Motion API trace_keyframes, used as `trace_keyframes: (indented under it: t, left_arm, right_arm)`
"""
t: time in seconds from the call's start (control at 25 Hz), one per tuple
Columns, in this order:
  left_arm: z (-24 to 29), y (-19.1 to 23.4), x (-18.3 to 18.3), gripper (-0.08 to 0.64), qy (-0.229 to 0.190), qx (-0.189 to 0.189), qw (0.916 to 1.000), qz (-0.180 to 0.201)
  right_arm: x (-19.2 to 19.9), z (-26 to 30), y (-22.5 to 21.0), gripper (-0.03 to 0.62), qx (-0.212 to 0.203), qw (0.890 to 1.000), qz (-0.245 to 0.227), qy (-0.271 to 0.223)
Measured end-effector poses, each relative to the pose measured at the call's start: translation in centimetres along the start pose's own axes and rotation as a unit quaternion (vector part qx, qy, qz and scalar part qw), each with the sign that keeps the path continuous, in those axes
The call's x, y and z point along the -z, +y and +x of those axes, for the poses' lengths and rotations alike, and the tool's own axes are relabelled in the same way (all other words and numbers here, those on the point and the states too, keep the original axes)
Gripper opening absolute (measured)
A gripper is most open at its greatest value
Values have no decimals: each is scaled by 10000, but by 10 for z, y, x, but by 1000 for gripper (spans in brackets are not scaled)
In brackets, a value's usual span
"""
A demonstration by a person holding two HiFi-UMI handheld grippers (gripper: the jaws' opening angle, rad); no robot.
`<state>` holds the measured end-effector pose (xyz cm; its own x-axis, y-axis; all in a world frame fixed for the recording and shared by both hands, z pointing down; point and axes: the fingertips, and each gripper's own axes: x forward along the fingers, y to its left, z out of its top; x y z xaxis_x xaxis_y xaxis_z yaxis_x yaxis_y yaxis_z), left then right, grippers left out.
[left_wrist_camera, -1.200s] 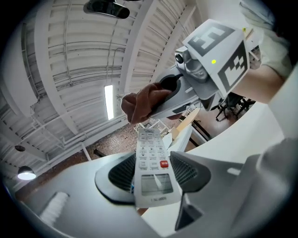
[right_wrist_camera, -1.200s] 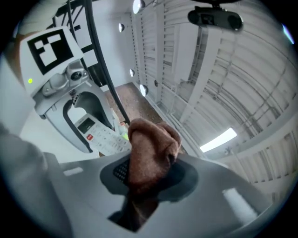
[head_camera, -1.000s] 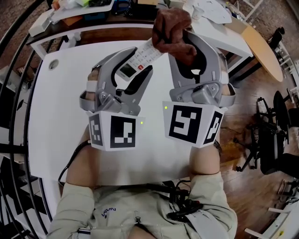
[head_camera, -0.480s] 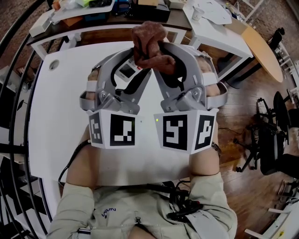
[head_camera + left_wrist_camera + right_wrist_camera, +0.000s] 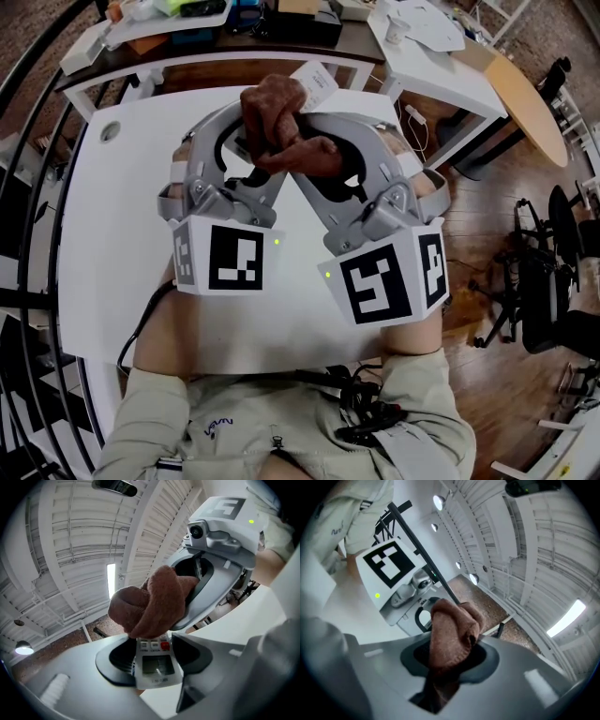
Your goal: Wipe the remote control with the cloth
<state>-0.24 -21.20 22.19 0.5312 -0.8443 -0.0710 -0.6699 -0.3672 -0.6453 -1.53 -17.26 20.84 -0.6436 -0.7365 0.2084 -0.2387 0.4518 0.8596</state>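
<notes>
The white remote control (image 5: 314, 80) is clamped level in my left gripper (image 5: 246, 141); its far end sticks out past the cloth. In the left gripper view its small screen and buttons (image 5: 154, 665) lie between the jaws of the left gripper (image 5: 154, 653). The brown cloth (image 5: 277, 127) is bunched in my right gripper (image 5: 298, 150), which is shut on it and crosses in from the right. The cloth (image 5: 150, 602) rests on the remote just beyond the buttons. In the right gripper view the cloth (image 5: 450, 639) fills the right gripper (image 5: 450, 663).
Both grippers hang above a white table (image 5: 112, 234) with a round cable hole (image 5: 108, 129) at its far left. Cluttered desks (image 5: 187, 19) stand behind it. A round wooden tabletop (image 5: 525, 98) and a dark chair (image 5: 553, 281) stand at the right.
My right gripper swung left and down, dragging the cloth from the remote's far end back toward the left gripper's jaws. The remote's far tip now shows. The left gripper stayed put.
</notes>
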Motion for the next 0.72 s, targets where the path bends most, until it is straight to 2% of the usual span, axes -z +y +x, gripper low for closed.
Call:
trace_keyframes:
  t: [0.12,0.2,0.28,0.36,0.44,0.52,0.6,0.72]
  left_arm:
    - [-1,4,-3,244,-143,92,9994,-313]
    - [-1,8,-8,244,-352,215,9969,-670]
    - [-3,15,-10,244,-520,323,9907,-1213]
    - [-5,21,-9,244,-612,424,9821,-1729]
    - [-6,24,-5,244,-634,554,9754,-2038]
    - [-8,25,-6,244,-681,643,9656,-2425]
    - [-9,24,-9,244,-750,739,9585,-2648]
    - [-9,25,-7,244,-879,856,9540,-2735]
  right_arm:
    - [-7,-7,1,103,-213,9988,272,-337]
    - [-8,-13,-6,103,-129,9979,444,-458]
    - [-6,-18,-21,104,241,9967,594,-504]
    - [-1,-22,-42,106,889,9931,626,-446]
    - [8,-25,-63,107,1609,9854,499,-249]
    - [19,-28,-77,107,2135,9761,412,-50]
    - [30,-31,-86,107,2397,9695,513,48]
    - [45,-33,-95,107,2558,9631,828,95]
